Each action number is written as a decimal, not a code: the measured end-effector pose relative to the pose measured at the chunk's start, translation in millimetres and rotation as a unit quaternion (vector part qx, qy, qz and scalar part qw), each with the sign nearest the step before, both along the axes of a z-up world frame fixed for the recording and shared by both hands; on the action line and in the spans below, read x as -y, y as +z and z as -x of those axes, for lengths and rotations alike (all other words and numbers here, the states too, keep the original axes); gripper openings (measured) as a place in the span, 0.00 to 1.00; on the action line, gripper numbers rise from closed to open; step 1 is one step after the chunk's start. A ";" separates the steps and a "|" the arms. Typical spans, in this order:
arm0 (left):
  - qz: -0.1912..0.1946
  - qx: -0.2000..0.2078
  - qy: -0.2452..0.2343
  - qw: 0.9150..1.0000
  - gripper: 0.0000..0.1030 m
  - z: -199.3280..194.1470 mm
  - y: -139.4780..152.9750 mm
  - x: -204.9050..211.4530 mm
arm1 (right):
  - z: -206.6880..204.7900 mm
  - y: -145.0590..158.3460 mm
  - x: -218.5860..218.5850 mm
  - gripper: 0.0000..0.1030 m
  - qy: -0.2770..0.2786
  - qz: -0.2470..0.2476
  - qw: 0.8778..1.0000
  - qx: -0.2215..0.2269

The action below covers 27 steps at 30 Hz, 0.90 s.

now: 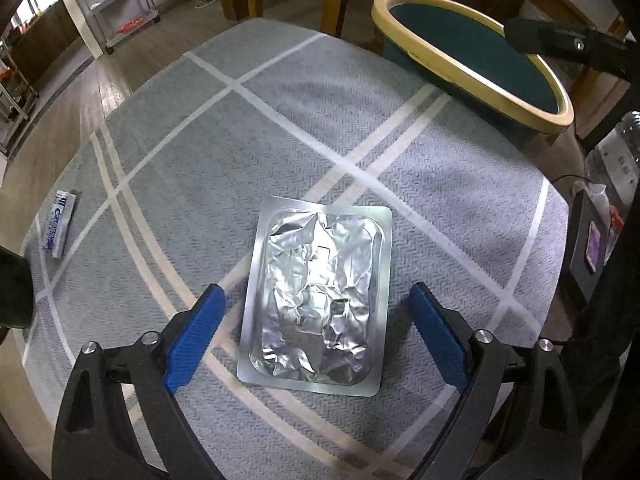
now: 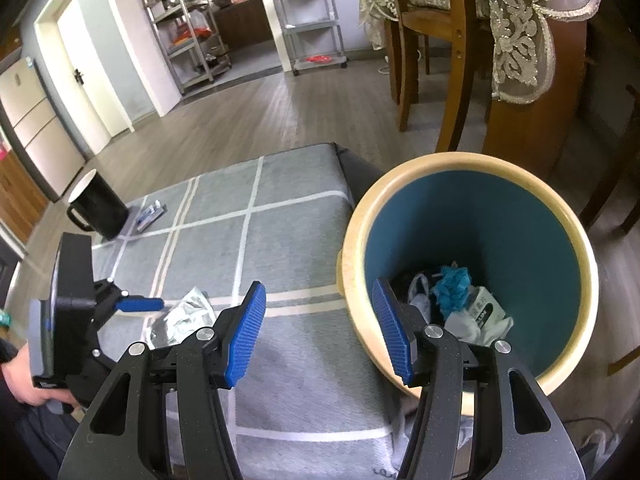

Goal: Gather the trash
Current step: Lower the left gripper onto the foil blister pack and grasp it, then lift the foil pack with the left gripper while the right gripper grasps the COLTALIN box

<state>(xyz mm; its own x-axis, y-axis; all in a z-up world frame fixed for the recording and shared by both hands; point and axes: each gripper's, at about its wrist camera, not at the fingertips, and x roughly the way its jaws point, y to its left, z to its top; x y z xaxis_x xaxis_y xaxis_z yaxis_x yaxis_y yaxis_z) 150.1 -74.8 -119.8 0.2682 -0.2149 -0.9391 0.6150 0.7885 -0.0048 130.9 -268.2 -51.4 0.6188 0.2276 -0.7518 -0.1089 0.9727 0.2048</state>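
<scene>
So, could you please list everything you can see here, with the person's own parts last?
foil packet: one, silver, flat on cloth between left tongs' fingers
tablecloth: one, grey with white lines, over table
bin: one, teal with cream rim, beside table, trash inside
mug: one, black, far table corner
tube: one, white and blue, near mug
shelving racks: two, grey metal, background
chair: one, wooden, behind bin
left tongs: blue pads, open
right tongs: blue pads, open, empty

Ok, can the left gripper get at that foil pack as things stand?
Probably yes: the left gripper is open, its jaws either side of the foil pack, nothing lying between. The pack lies flat, so pinching may be awkward.
</scene>
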 end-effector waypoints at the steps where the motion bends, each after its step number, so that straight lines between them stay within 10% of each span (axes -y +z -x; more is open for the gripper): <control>1: 0.004 0.004 0.002 1.000 0.74 -0.5 1.9 -1.2 | -0.9 -1.0 -2.3 0.56 0.002 -0.001 1.000 -0.001; 13: 0.043 0.034 0.105 0.993 0.66 -19.5 33.3 -59.2 | -16.7 -16.1 -37.7 0.56 0.034 -0.018 0.999 -0.014; 27: 0.111 0.138 0.320 0.931 0.66 -26.5 108.6 -182.1 | -65.3 -40.1 -150.5 0.59 0.139 -0.023 0.988 -0.057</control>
